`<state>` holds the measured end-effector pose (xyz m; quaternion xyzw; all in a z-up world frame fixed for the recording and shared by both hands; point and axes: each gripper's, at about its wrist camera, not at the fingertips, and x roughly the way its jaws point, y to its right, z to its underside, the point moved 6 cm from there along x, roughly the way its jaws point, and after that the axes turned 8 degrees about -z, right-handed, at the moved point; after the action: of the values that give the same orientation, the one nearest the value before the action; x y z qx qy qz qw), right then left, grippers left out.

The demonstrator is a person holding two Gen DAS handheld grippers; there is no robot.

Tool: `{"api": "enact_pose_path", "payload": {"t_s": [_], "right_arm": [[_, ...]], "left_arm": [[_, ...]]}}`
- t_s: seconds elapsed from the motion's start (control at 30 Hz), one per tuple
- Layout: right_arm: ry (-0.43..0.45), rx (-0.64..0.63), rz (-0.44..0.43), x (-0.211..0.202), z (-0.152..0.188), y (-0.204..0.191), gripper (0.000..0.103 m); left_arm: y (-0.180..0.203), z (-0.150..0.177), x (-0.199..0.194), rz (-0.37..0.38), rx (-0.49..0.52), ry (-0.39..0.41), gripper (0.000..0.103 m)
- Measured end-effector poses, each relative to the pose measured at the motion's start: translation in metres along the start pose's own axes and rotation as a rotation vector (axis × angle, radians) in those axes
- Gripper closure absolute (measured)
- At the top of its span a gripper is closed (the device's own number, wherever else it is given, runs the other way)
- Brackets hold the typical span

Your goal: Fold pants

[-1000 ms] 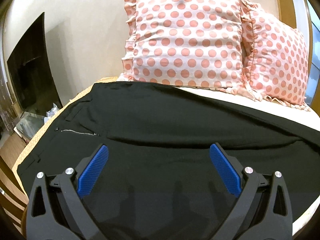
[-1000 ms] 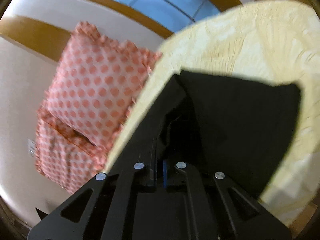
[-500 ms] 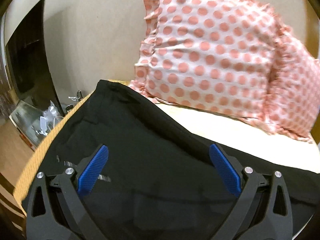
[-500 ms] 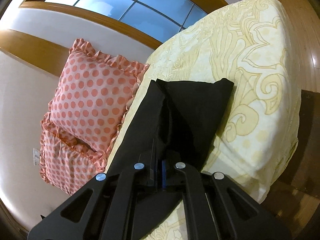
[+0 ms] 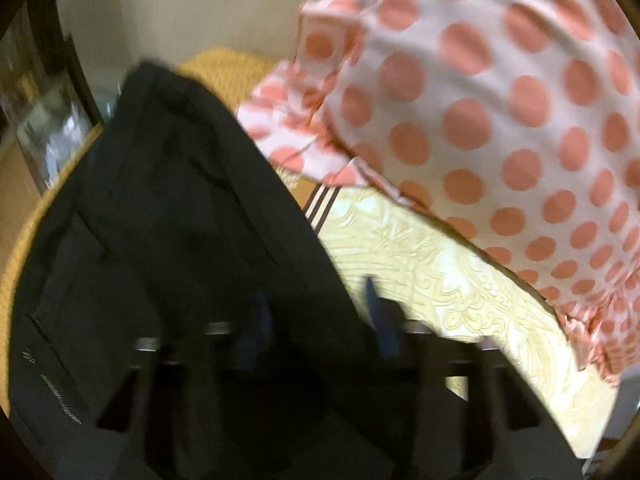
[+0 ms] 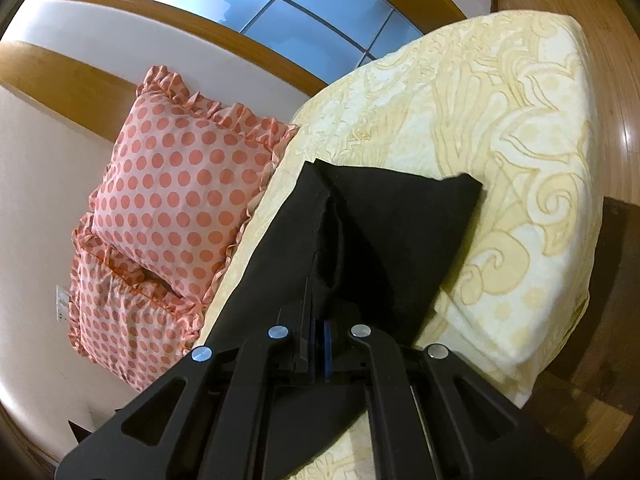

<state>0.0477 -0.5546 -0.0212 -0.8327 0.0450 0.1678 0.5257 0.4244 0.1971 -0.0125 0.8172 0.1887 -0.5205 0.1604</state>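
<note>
Black pants (image 6: 372,232) lie on the cream patterned bedspread (image 6: 520,128); right gripper (image 6: 316,344) is clamped on their hem; polka-dot pillows (image 6: 180,184) at nine o'clock; left gripper (image 5: 316,320), blurred, is closing over the waistband edge, pads apparently not yet pressing.

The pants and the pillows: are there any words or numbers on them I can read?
None to read.
Black pants: no label or tag shows; in the blurred left wrist view only a zipper.
Polka-dot pillows: dots only.
Yellow bedspread: swirl pattern, no letters.
Wall plate: too small to tell.
</note>
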Motion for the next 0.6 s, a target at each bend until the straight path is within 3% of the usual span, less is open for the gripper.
{"api": "enact_pose_path", "payload": {"t_s": [0.07,0.17,0.3,0.47,0.6], "right_arm": [[0.001,-0.029,0.003,0.004,-0.004,-0.005,0.101],[0.002,-0.068,0.010,0.012,-0.013,-0.012,0.101],[0.023,-0.109,0.008,0.016,-0.030,-0.023,0.101],[0.074,-0.129,0.000,0.001,-0.045,-0.029,0.101],[0.051,-0.084,0.057,0.000,-0.039,-0.007,0.101]], "left_arm": [[-0.016,0.003,-0.005,0.039,-0.059,0.010,0.086],[-0.039,0.017,-0.029,0.081,-0.084,0.039,0.089],[-0.071,0.057,-0.097,0.116,-0.051,0.151,0.090],[-0.129,0.158,-0.179,0.133,-0.076,0.292,0.089],[-0.179,0.236,-0.170,0.114,-0.153,0.272,0.088]]}}
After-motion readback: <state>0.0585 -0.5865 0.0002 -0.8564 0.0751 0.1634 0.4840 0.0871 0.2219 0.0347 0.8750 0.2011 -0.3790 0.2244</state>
